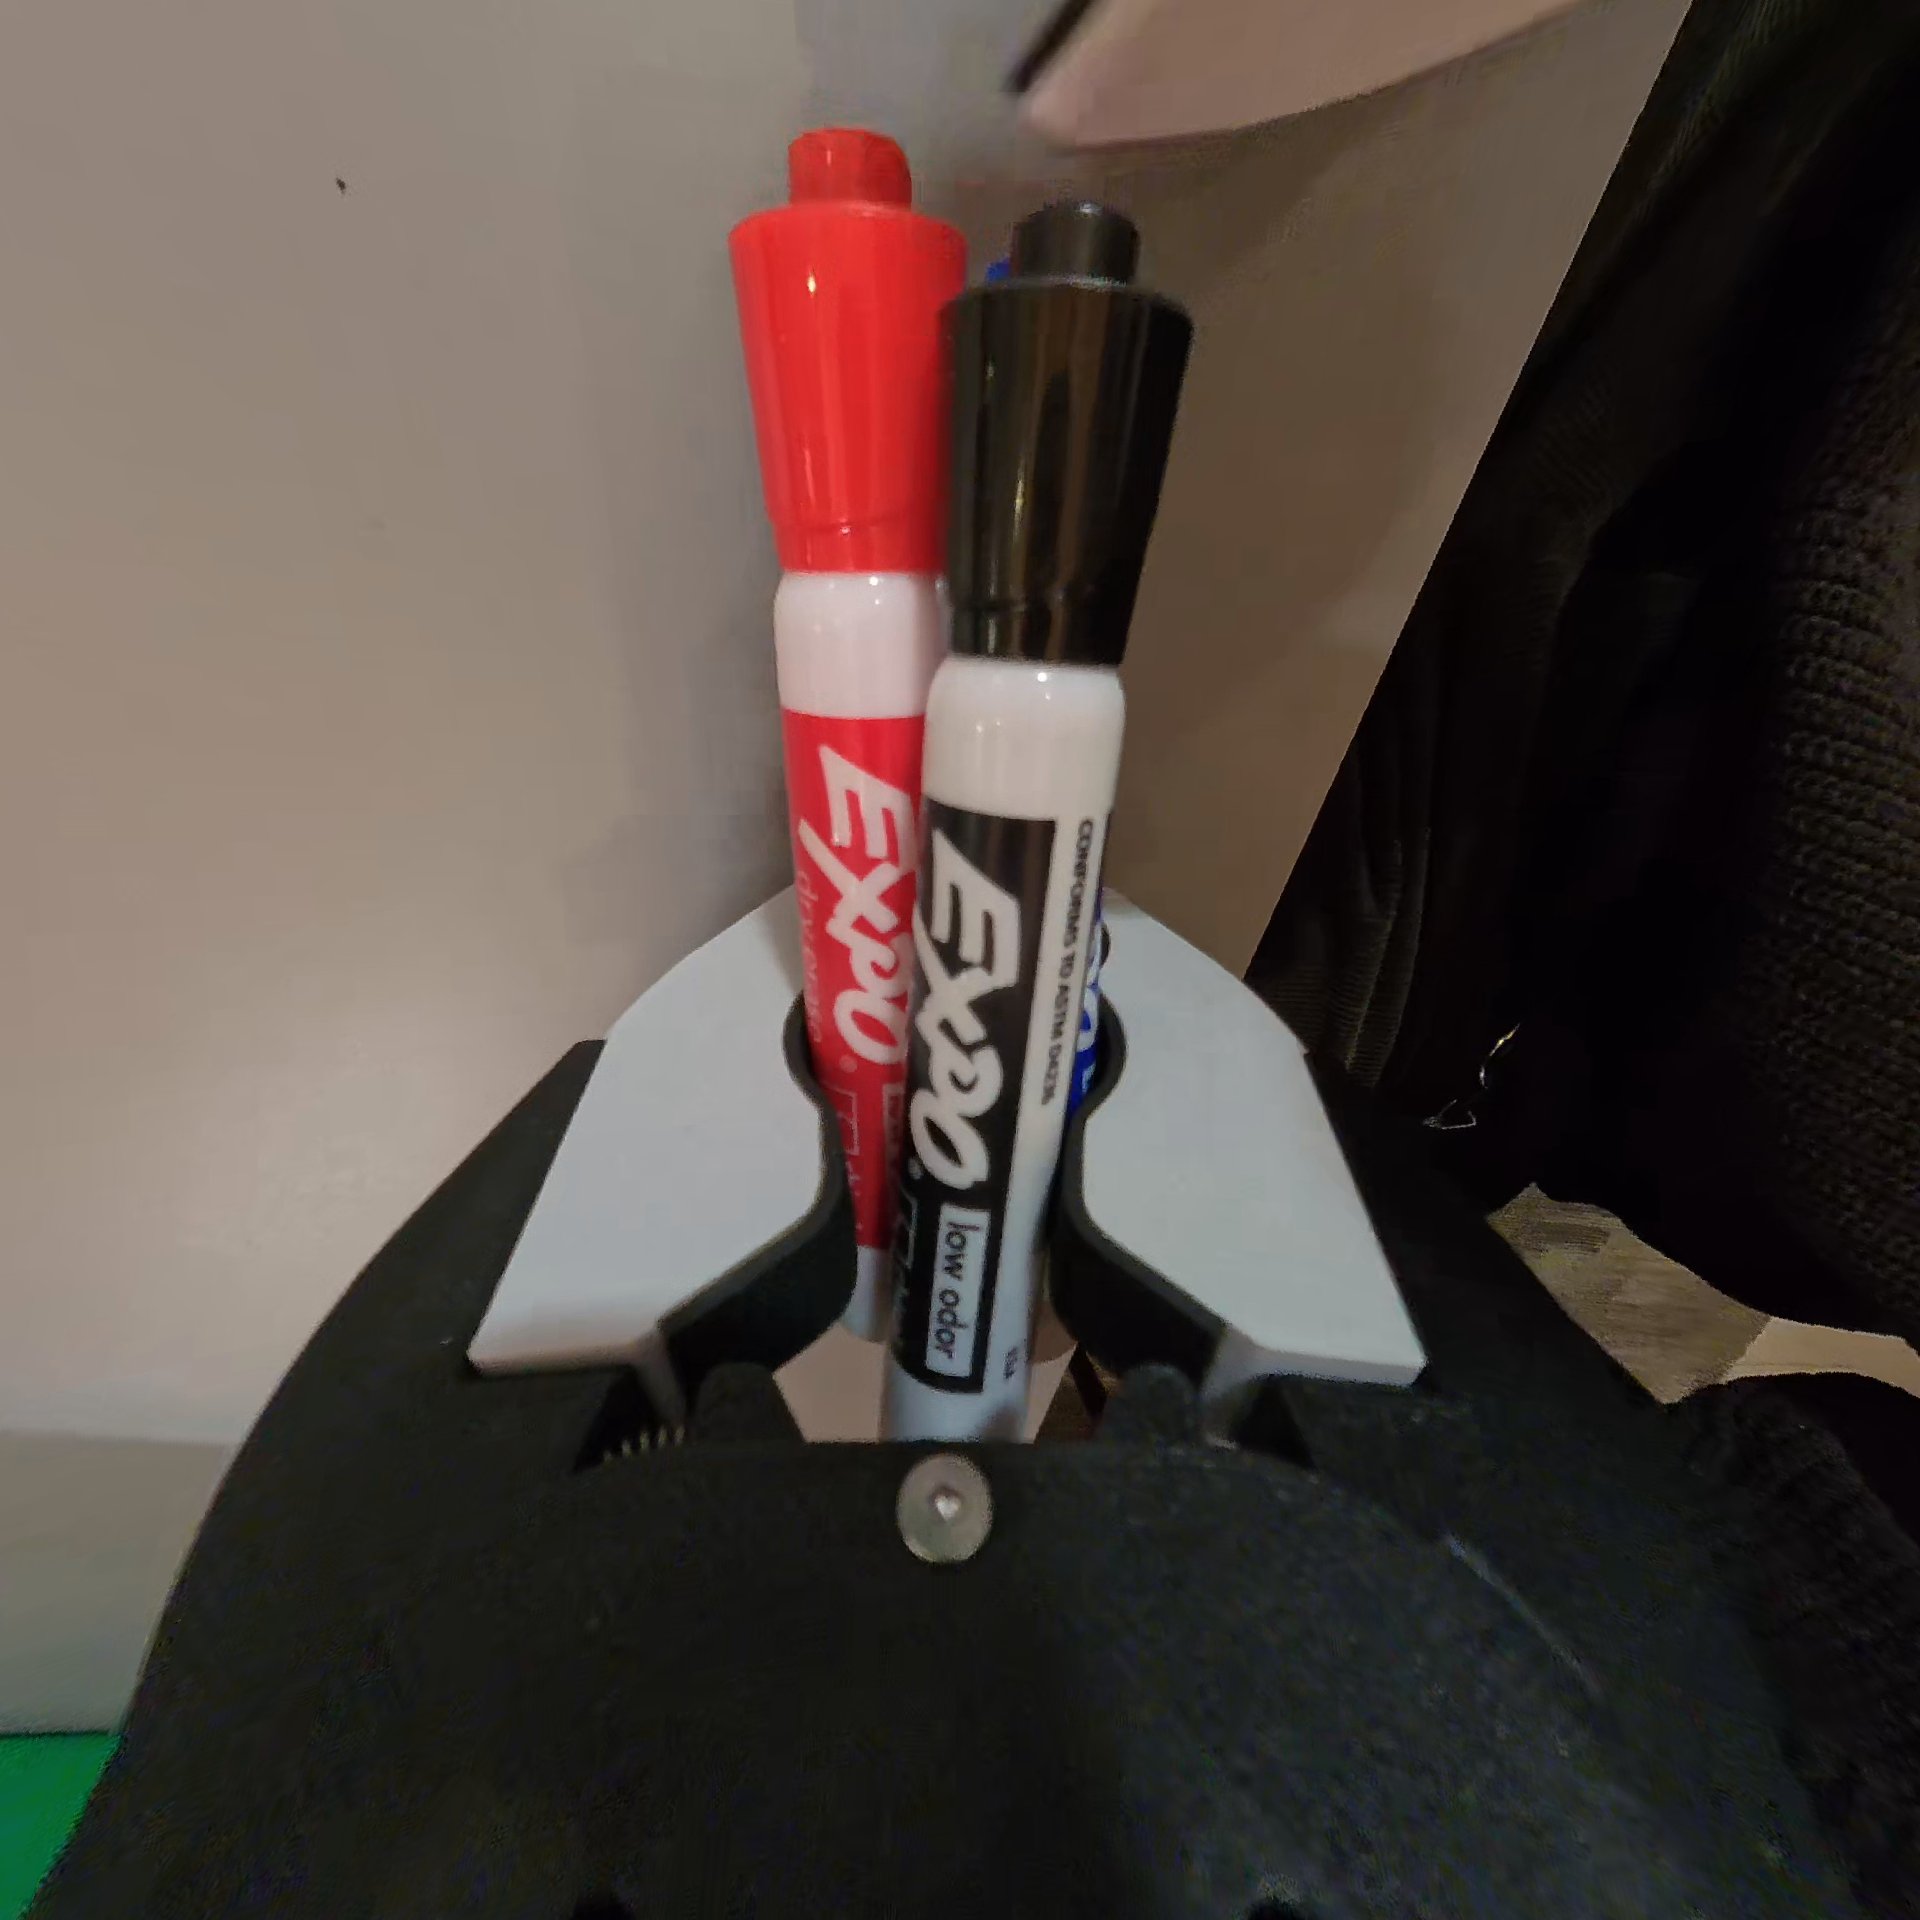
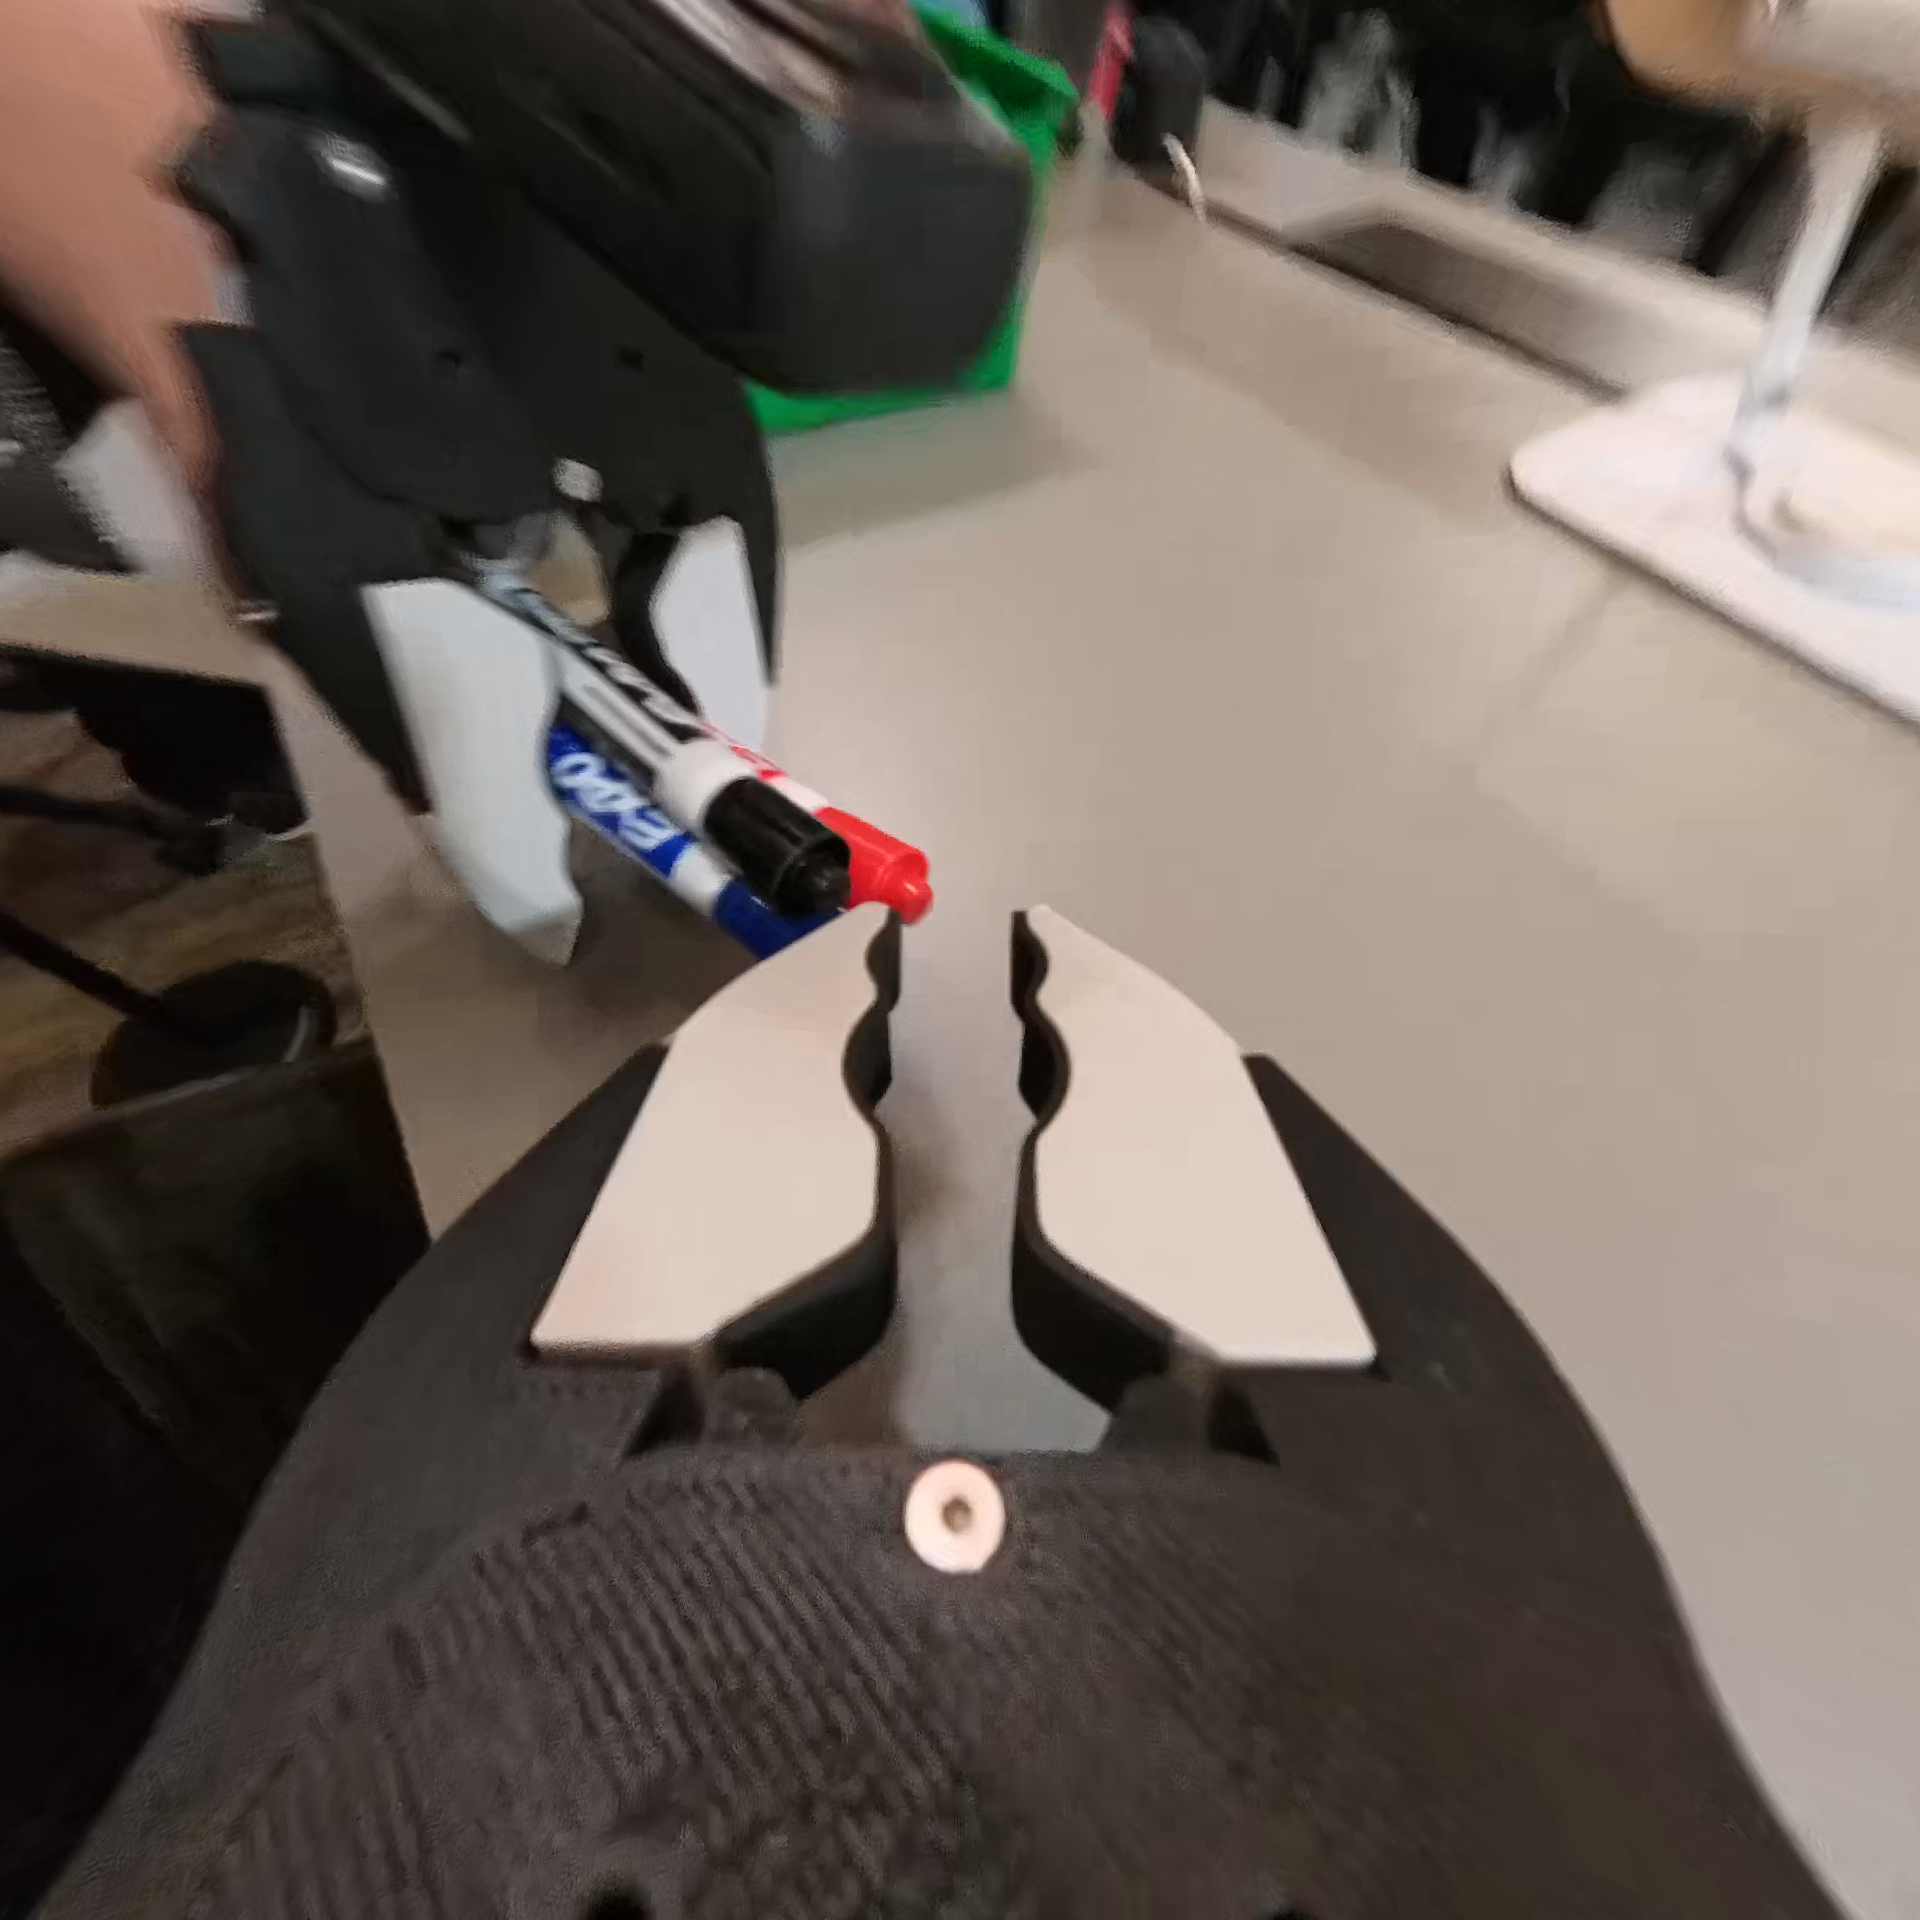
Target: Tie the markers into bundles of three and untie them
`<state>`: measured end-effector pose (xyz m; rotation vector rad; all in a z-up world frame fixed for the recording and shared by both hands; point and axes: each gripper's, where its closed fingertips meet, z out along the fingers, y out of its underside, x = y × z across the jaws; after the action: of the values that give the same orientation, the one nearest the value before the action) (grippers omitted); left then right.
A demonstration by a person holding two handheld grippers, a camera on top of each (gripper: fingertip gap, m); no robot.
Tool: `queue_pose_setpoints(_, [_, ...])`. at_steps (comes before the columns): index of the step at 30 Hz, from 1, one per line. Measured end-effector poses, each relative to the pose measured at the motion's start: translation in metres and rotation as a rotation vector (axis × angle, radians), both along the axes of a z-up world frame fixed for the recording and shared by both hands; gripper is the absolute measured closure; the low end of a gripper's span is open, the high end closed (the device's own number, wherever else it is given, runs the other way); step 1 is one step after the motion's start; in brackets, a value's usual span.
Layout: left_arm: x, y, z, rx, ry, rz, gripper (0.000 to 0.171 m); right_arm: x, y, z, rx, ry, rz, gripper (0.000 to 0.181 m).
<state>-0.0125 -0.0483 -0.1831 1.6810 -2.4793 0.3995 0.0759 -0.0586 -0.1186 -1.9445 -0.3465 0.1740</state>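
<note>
Nearest the lens, your left claw (image 1: pixel 951 1049) is clenched around three markers held side by side, caps pointing away from you: the red marker (image 1: pixel 847 540) on the left, the black marker (image 1: pixel 1049 665) in front, and the blue marker (image 2: pixel 665 842) tucked behind them (only a sliver of it shows from the left wrist view). Gripping low on the barrels seems meant to leave the cap ends free for a tie. No band or string is visible on them.

Your right claw (image 2: pixel 956 935) is released, its jaws a narrow gap apart with nothing between them, its tips just beside the marker caps, above the pale grey surface (image 2: pixel 1299 883). It looks poised to work on the bundle's free end.
</note>
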Motion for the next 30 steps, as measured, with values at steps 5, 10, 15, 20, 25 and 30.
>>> queue_pose_setpoints(5, [-0.001, 0.000, 0.000, 0.013, -0.013, -0.042, 0.126, -0.010, -0.014, 0.027, 0.213, -0.171, 0.198, 0.155])
queue_pose_setpoints(10, [-0.006, -0.005, -0.001, 0.039, 0.011, -0.107, 0.126, -0.033, -0.023, 0.021, 0.179, -0.193, 0.312, 0.139])
queue_pose_setpoints(15, [-0.002, -0.016, -0.001, 0.047, 0.010, -0.159, 0.126, -0.037, -0.028, 0.010, 0.170, -0.307, 0.357, 0.152])
queue_pose_setpoints(20, [0.001, -0.024, 0.000, 0.054, 0.004, -0.194, 0.126, -0.037, -0.036, 0.008, 0.168, -0.340, 0.416, 0.164])
queue_pose_setpoints(25, [0.004, -0.031, 0.005, 0.044, -0.016, -0.215, 0.126, -0.033, -0.044, 0.016, 0.189, -0.348, 0.461, 0.164])
queue_pose_setpoints(30, [0.007, -0.036, 0.008, 0.033, -0.043, -0.235, 0.126, -0.030, -0.052, 0.024, 0.202, -0.303, 0.504, 0.165])
